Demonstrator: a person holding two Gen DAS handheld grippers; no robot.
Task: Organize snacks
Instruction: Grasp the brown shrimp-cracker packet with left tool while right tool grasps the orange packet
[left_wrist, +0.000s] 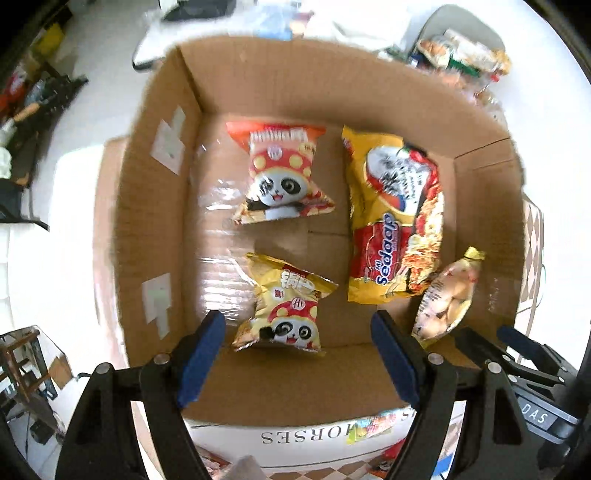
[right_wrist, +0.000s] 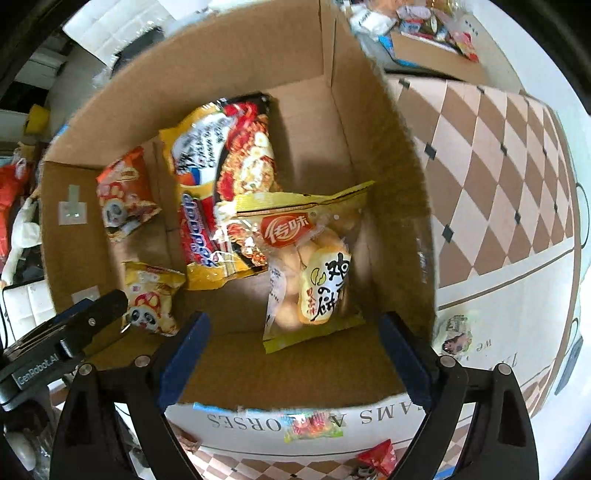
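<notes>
Cardboard box (left_wrist: 155, 206) on the checkered tabletop (right_wrist: 498, 177) holds five snacks: two panda packets, red (left_wrist: 282, 177) and yellow (left_wrist: 284, 306), one Sedaap noodle pack (left_wrist: 395, 221), one bun bag (right_wrist: 314, 266) lying partly on the noodles. Left tongs (left_wrist: 299, 354) spread, empty, above box. Right tongs (right_wrist: 295, 354) spread, empty, over bun bag. More snacks beyond the box, blurred, possibly a second carton.
</notes>
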